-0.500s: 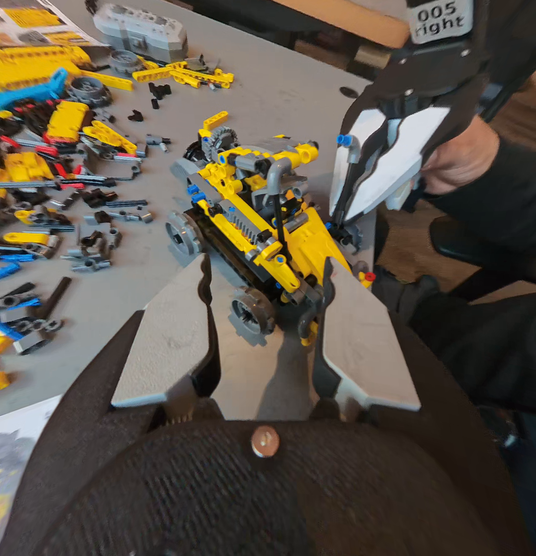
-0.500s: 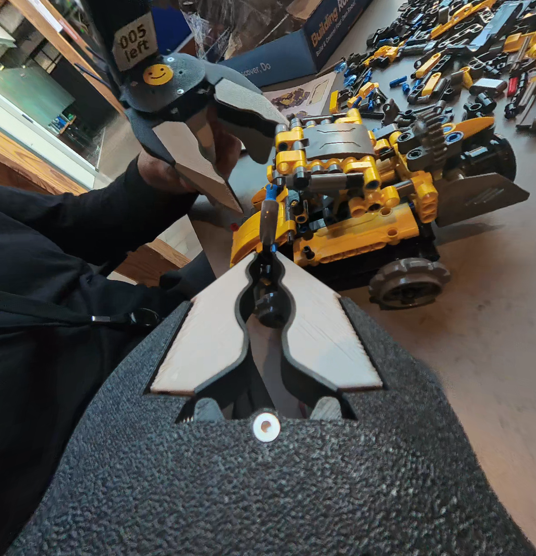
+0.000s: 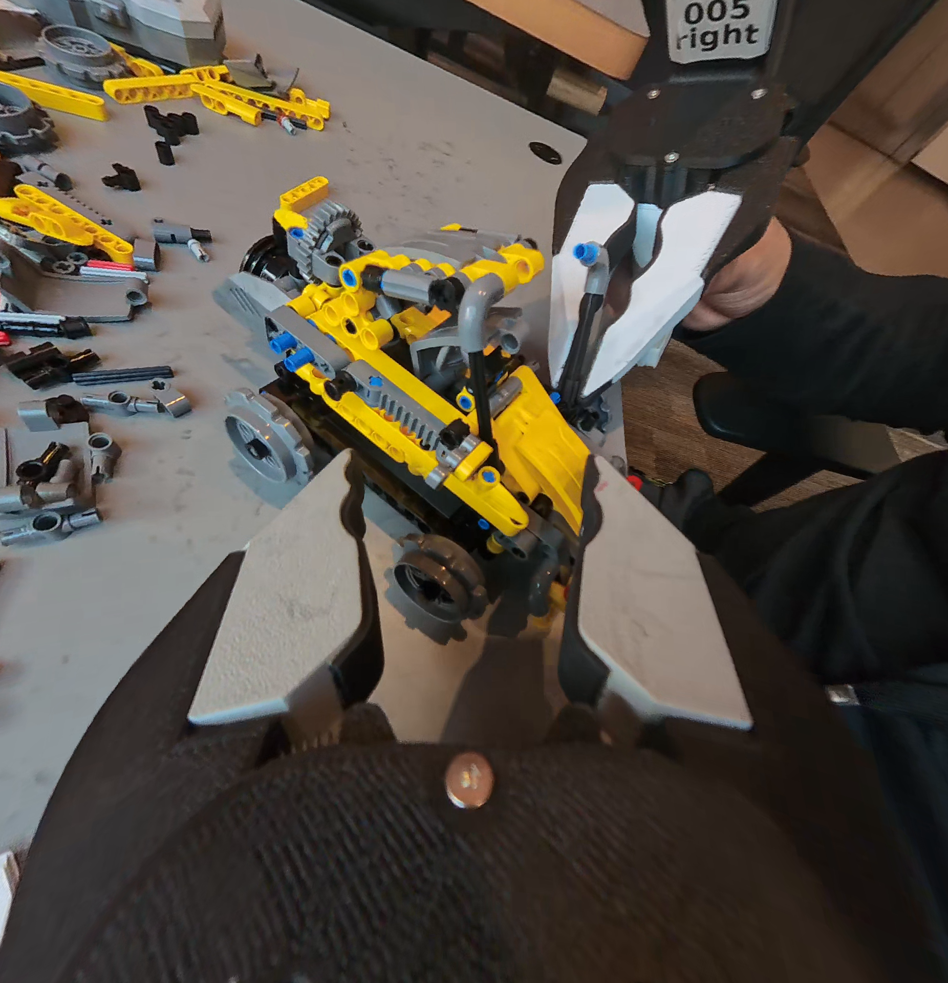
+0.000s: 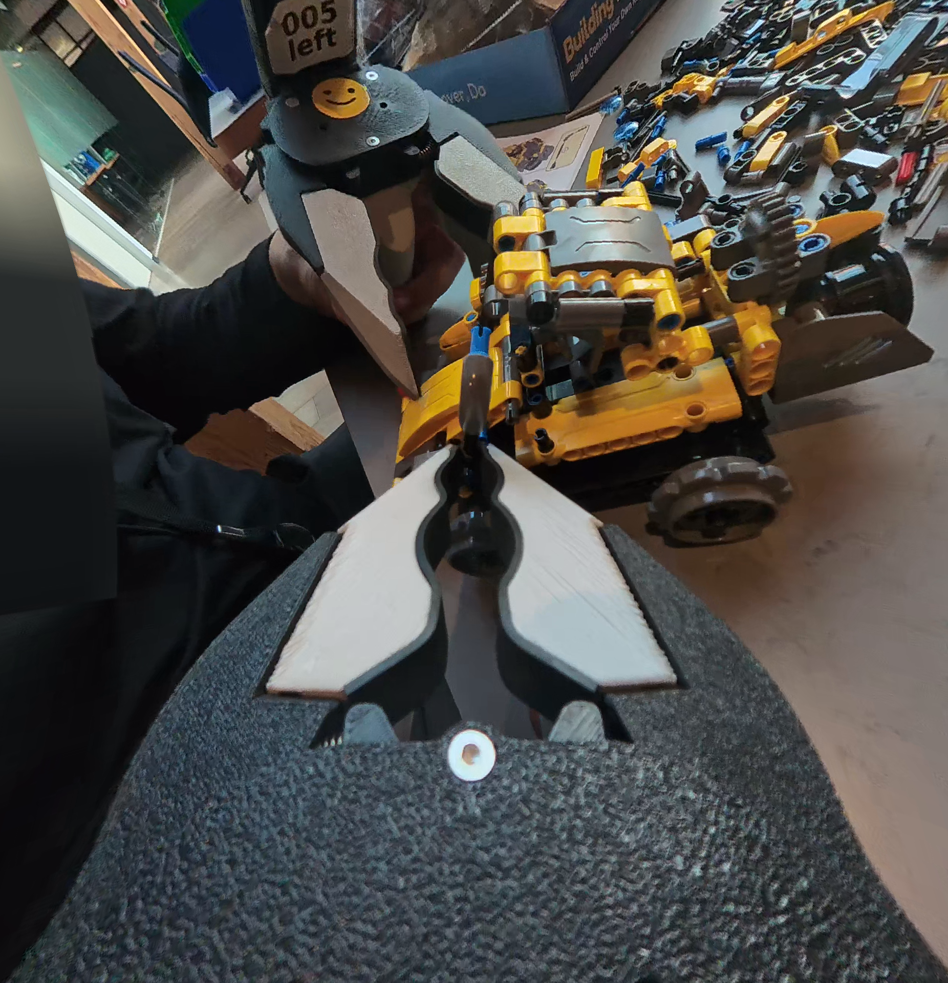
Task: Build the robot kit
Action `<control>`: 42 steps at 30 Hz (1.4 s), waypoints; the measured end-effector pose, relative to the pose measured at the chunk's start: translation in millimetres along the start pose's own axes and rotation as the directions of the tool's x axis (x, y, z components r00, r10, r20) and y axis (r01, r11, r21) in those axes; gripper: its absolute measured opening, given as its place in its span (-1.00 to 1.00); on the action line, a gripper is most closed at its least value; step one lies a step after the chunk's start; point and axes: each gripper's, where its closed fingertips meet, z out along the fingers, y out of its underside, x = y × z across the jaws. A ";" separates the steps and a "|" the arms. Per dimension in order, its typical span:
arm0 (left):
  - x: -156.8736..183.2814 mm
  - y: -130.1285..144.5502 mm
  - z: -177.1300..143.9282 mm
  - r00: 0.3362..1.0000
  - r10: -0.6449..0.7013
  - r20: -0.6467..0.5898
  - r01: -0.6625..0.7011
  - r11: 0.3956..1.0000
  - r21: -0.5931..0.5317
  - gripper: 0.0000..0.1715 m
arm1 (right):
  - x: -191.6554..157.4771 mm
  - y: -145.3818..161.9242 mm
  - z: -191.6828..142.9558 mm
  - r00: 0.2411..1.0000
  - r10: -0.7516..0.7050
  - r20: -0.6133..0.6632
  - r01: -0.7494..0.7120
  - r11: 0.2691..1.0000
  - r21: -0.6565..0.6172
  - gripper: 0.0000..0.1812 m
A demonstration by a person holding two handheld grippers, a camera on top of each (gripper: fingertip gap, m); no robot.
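A yellow, grey and black brick-built vehicle (image 3: 408, 383) stands on the grey table (image 3: 142, 585) near its edge; it also shows in the right wrist view (image 4: 621, 404). My left gripper (image 3: 472, 463) is open, and its two fingers straddle the vehicle's near end by a dark wheel (image 3: 434, 585). In the right wrist view its near finger (image 4: 365, 287) touches the yellow fender. My right gripper (image 4: 469, 452) is shut on a thin black rod with a grey elbow and a blue pin (image 4: 474, 383). It holds the rod upright against the vehicle's side, as the left wrist view (image 3: 586, 319) also shows.
Several loose yellow, grey and black parts (image 3: 62, 330) lie across the table to the left and far side (image 4: 780, 122). A dark blue box (image 4: 514, 80) and an instruction sheet (image 4: 557, 143) lie behind. The table edge (image 3: 621, 425) runs beside the vehicle, with a person's dark sleeves beyond.
The left gripper has shifted and tilted a little at the vehicle's end. The right gripper and its rod have stayed almost in place.
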 end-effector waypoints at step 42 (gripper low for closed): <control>-1.8 -1.0 10.2 1.000 -0.004 -0.016 0.004 1.000 -0.019 -0.14 | 7.5 -8.8 3.9 0.998 -0.027 -0.052 0.029 0.999 0.028 -0.92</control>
